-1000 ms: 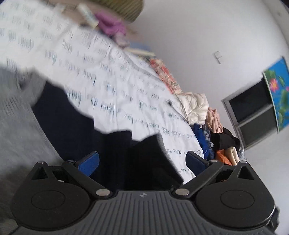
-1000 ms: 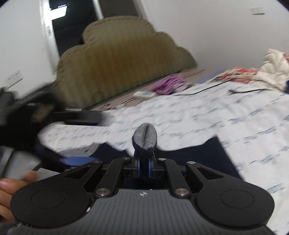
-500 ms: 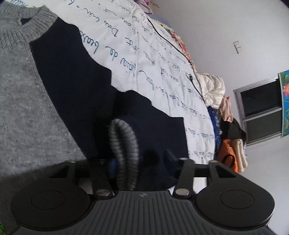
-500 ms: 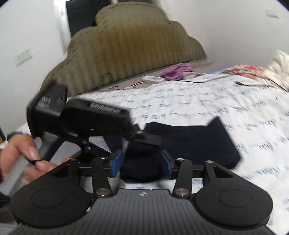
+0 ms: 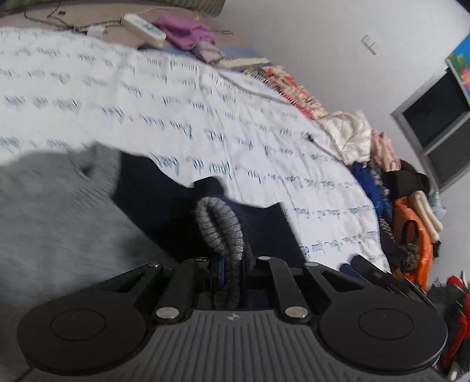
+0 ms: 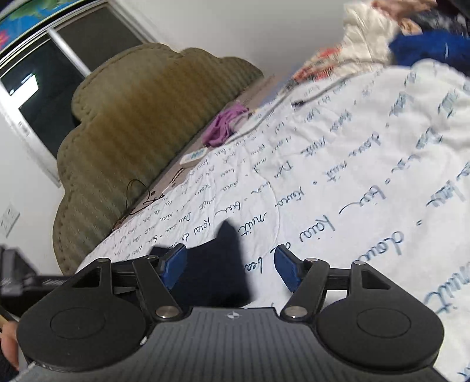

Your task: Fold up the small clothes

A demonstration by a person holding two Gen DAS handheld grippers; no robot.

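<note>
A small grey and navy sweater [image 5: 58, 211] lies on the white bedspread [image 5: 176, 97] with blue script. My left gripper [image 5: 232, 264] is shut on the grey ribbed cuff [image 5: 220, 229] of its navy sleeve [image 5: 164, 199]. My right gripper [image 6: 232, 267] is open and empty; a navy piece of the sweater [image 6: 217, 264] lies between and below its blue pads [image 6: 173, 264].
An olive padded headboard [image 6: 141, 123] stands at the bed's far end. A purple cloth [image 5: 188, 32] and a white remote [image 5: 144, 26] lie near it. A pile of clothes [image 5: 379, 155] lies at the bed's right edge. A cable [image 6: 293, 100] crosses the bedspread.
My right gripper has let go of the grey cuff and opened. My left gripper, open a second ago, has shut on the cuff and lifted it.
</note>
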